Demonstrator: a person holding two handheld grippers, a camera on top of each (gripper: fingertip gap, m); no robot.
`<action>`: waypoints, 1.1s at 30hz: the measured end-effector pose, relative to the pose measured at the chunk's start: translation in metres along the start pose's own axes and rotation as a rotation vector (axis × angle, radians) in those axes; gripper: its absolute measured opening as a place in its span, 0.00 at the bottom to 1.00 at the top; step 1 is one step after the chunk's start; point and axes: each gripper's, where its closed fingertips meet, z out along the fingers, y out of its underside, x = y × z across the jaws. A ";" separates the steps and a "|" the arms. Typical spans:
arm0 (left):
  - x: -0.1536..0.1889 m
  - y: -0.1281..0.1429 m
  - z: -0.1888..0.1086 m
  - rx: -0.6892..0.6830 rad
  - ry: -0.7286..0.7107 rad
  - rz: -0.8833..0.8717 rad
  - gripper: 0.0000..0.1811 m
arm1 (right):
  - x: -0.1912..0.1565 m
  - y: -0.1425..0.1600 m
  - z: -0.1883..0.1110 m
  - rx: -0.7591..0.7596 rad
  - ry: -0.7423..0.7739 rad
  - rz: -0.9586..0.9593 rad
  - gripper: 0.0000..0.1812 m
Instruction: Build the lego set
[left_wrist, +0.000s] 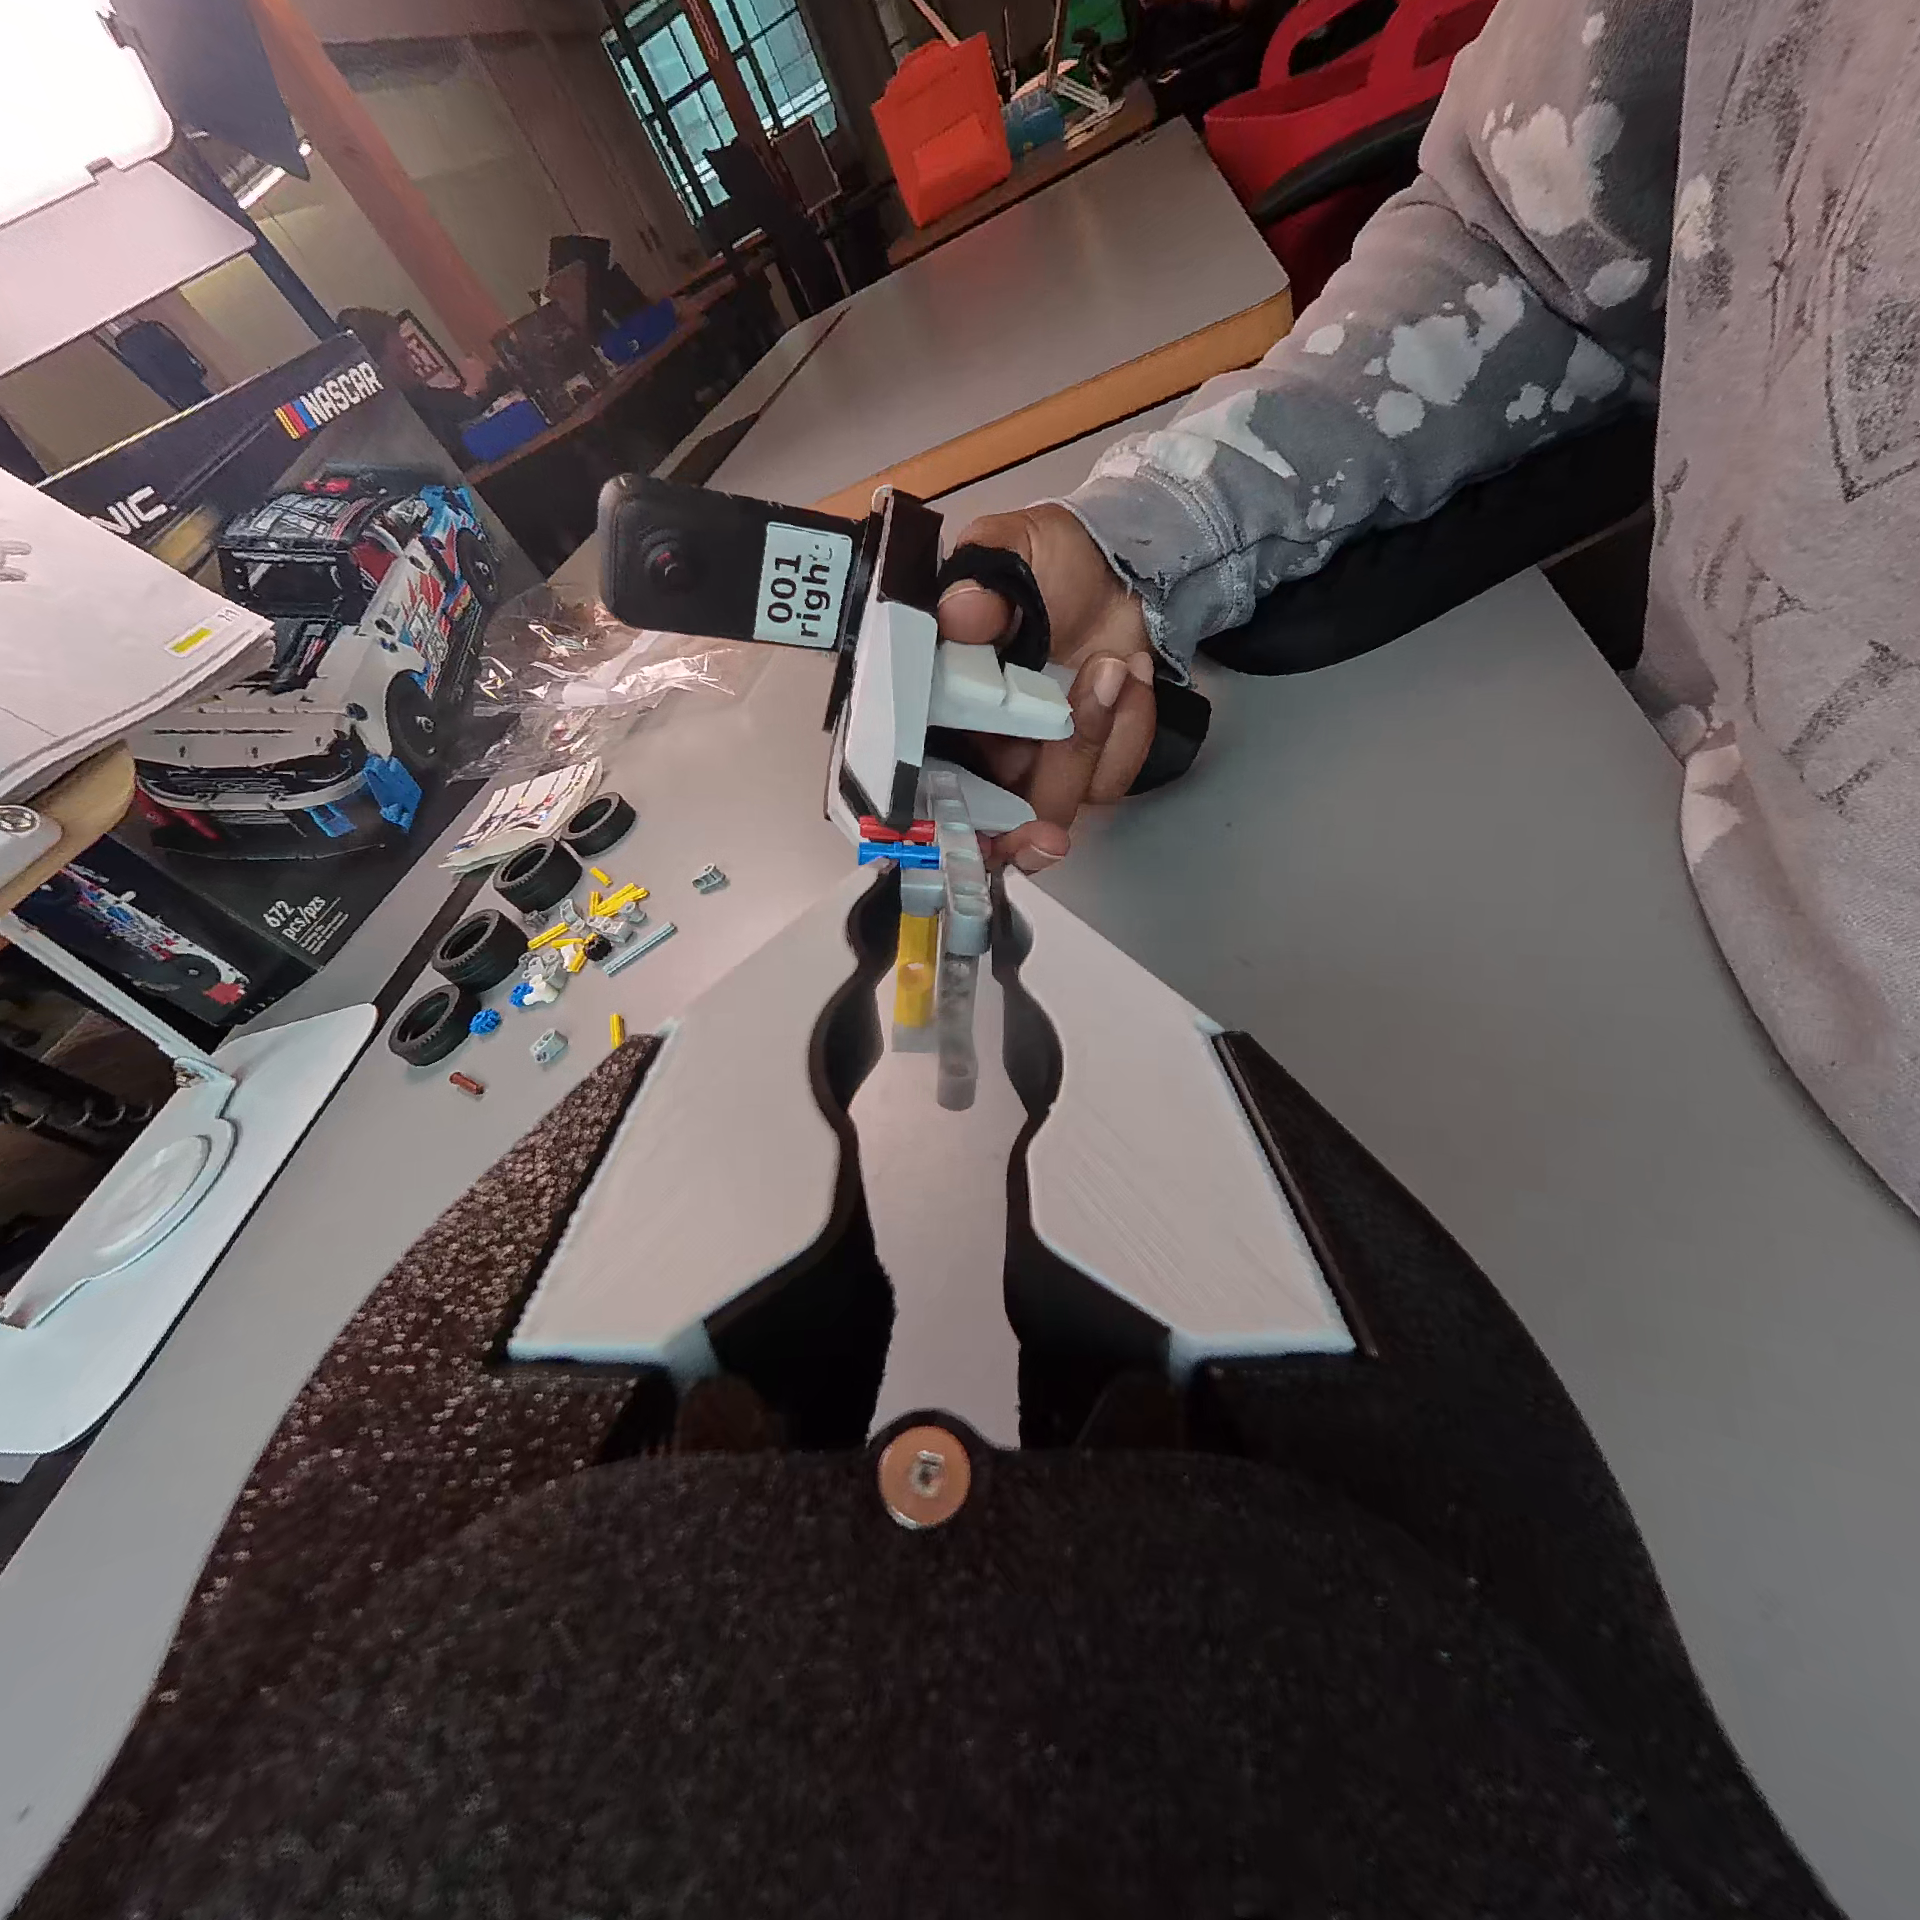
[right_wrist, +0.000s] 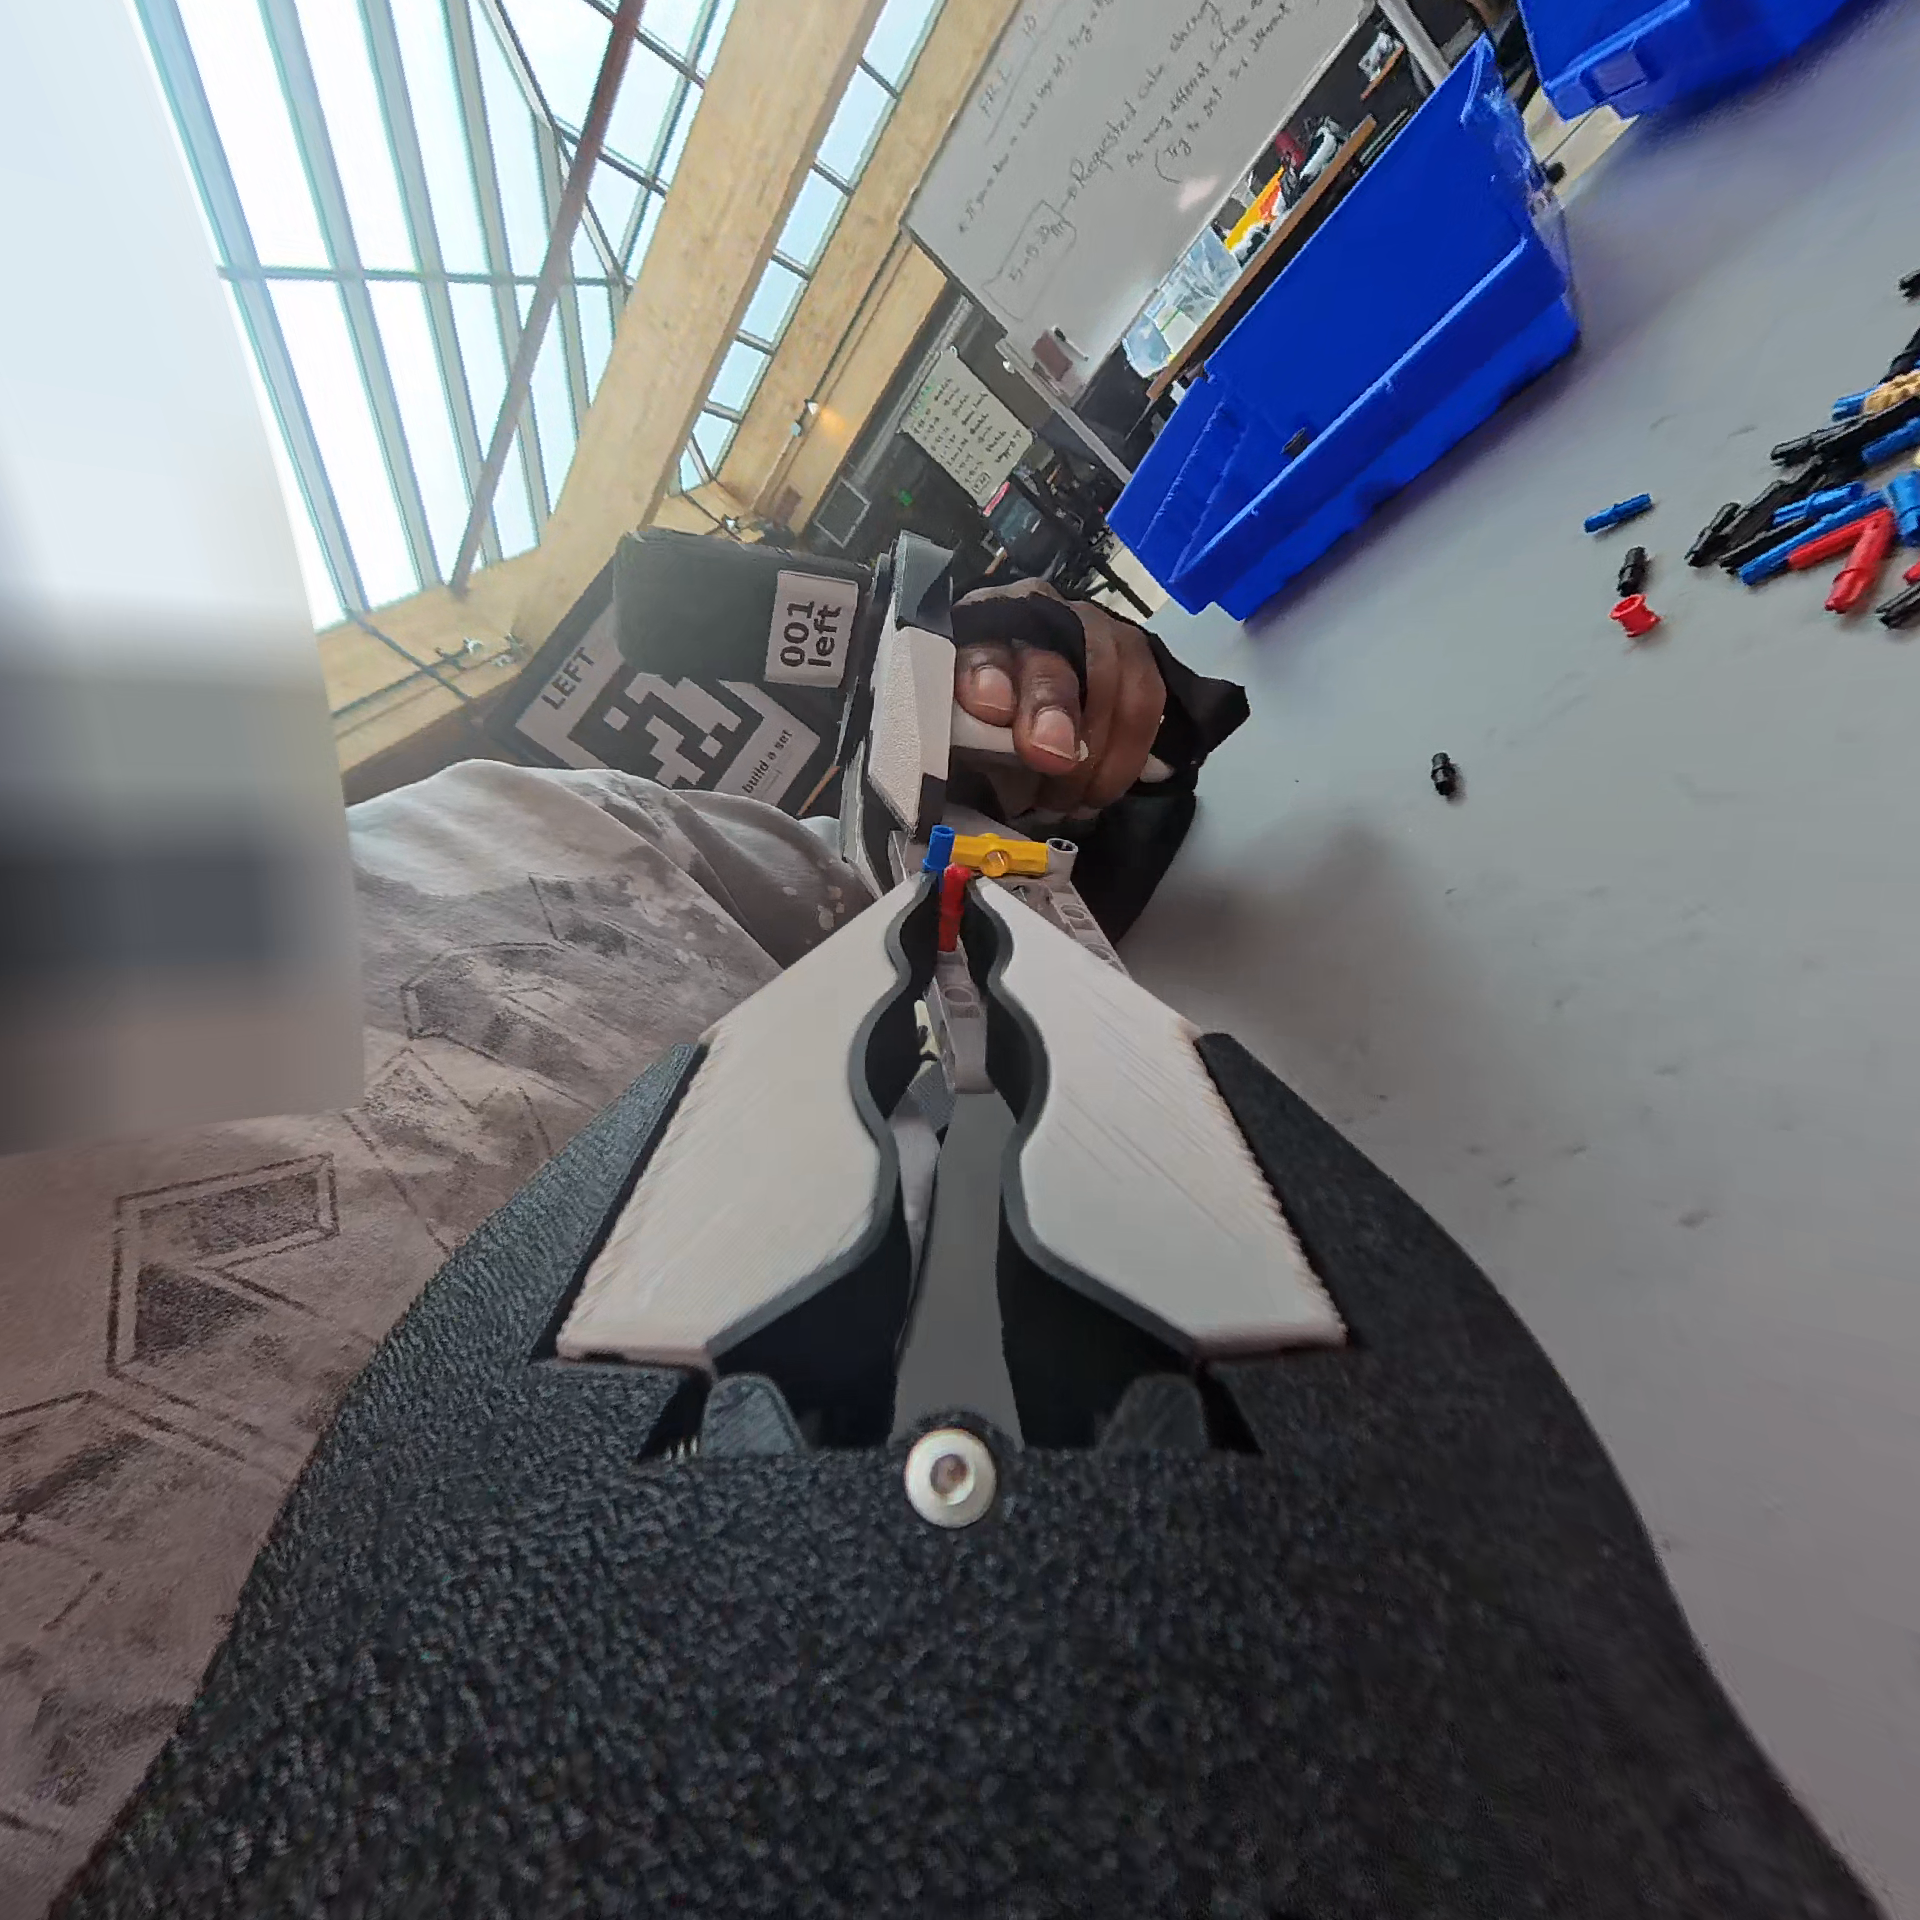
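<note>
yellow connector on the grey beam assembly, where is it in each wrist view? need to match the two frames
Left wrist view: the yellow connector sits centre frame, between the left gripper fingers, on the left side of the grey beam.
Right wrist view: it lies just beyond the tips of the right gripper, centre frame, below the hand.
Shared landmark: the red pin and the blue pin side by side.

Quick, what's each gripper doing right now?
Left gripper: shut on the grey lego beam assembly.
Right gripper: shut on the red pin.
</note>
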 end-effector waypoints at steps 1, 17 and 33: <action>0.000 0.001 -0.001 -0.003 0.005 -0.001 0.09 | 0.001 0.000 0.001 0.003 -0.005 0.017 0.02; 0.047 -0.010 -0.007 0.017 0.307 -0.060 0.08 | -0.014 -0.025 -0.004 0.133 -0.120 0.073 0.01; 0.013 0.052 0.029 -0.219 0.095 -0.198 0.13 | 0.006 -0.018 -0.011 0.020 0.247 -0.480 0.02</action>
